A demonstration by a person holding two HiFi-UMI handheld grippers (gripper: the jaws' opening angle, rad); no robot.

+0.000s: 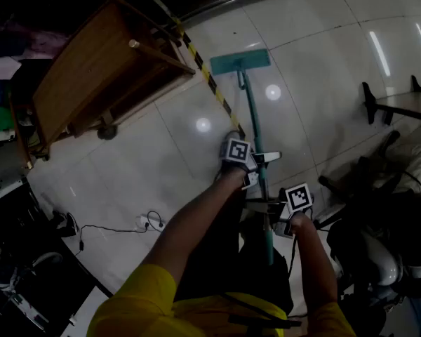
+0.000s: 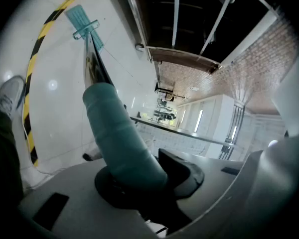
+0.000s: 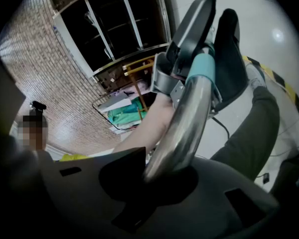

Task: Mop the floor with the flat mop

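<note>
Glossy white tiled floor (image 1: 316,83), striped tape (image 1: 212,84) crossing it (a wooden table (image 1: 91,69) far left). The mop (image 1: 240,60) head lies flat just right of the tape. The left gripper (image 1: 262,162) jaws clamp its teal grip, and the right gripper (image 1: 275,213) jaws clamp the steel shaft nearer.

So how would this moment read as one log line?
left hand-held gripper: shut on mop handle | right hand-held gripper: shut on mop handle | mop head: flat on floor, beside striped tape

Both arms reach down. The left gripper (image 1: 259,161) and, just behind, the right gripper (image 1: 272,209) clamp the teal mop handle (image 1: 251,107).
</note>
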